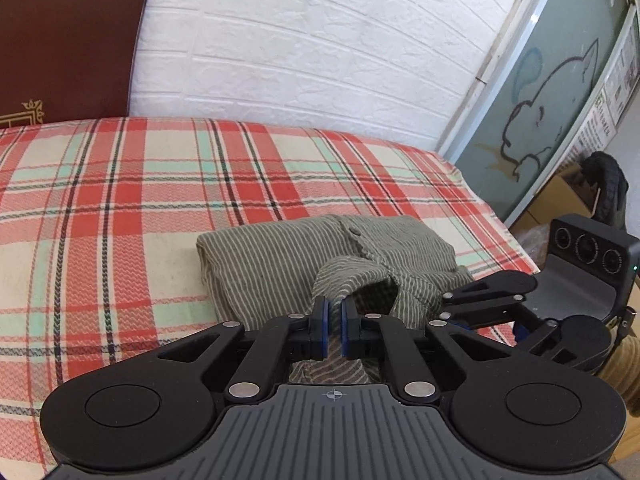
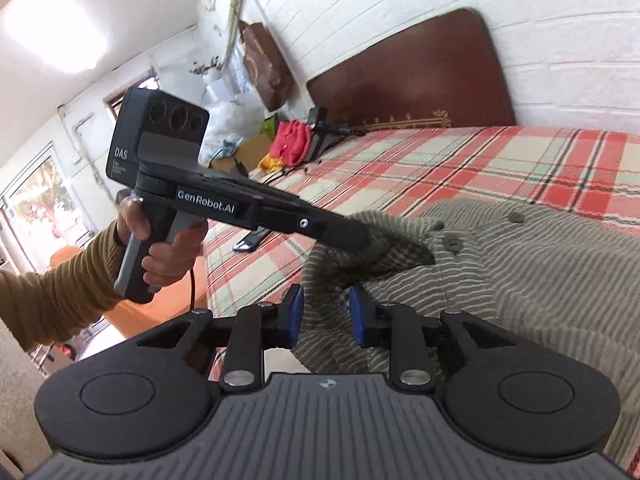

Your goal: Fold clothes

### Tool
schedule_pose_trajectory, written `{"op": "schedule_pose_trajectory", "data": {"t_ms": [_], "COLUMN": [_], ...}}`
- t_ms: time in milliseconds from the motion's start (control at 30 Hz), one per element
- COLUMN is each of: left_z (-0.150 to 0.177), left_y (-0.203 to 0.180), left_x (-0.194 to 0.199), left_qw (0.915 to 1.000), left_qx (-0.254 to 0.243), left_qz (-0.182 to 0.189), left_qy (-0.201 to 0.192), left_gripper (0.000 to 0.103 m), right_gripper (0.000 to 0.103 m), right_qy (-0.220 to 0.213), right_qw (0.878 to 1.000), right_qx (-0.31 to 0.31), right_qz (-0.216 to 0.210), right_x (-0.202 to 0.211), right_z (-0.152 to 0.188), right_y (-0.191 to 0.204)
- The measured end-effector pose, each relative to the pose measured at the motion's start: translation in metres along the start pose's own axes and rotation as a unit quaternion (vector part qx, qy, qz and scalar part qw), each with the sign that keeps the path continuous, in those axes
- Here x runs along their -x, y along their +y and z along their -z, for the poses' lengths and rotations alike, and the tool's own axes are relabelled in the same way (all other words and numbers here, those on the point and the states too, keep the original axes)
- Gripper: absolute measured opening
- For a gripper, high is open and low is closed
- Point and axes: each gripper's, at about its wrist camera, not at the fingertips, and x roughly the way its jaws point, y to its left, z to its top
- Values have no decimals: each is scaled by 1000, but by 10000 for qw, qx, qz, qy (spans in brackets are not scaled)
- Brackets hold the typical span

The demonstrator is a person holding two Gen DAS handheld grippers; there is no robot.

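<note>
A green-and-white striped buttoned shirt [image 1: 272,264], partly folded, lies on the plaid bedsheet [image 1: 120,200]. My left gripper [image 1: 335,322] is shut on a raised fold of the shirt's near edge; the fabric stands up between its blue pads. In the right wrist view the left gripper [image 2: 360,240] comes in from the left with its tips buried in that lifted fold, a hand [image 2: 168,248] on its handle. My right gripper [image 2: 326,316] stands open beside it. A band of the shirt [image 2: 520,272] lies in the gap between its pads, which do not visibly squeeze it.
A brown headboard [image 2: 412,80] leans on the white brick wall [image 1: 300,40]. A dark phone [image 2: 250,242] lies on the sheet to the left. Red clothes [image 2: 292,142] and bags pile up past the bed's far end. A glass door [image 1: 540,100] stands beyond the bed's right edge.
</note>
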Motion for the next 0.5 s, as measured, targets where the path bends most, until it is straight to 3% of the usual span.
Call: {"op": "schedule_pose_trajectory", "data": {"t_ms": [200, 500], "left_z": [-4, -7], "left_y": [-2, -2], "left_x": [3, 1], "left_qw": [9999, 9997], "left_qx": [42, 162], "left_qz": [123, 148], "left_qy": [-61, -130], "left_gripper": [3, 3], "right_gripper": [31, 50], "right_qy": [534, 834], "right_qw": [9973, 9921], "right_qx": [492, 940], "right_qz": [108, 21], "right_x": [-17, -17], "right_z": [-2, 8], "right_y": [-2, 2]}}
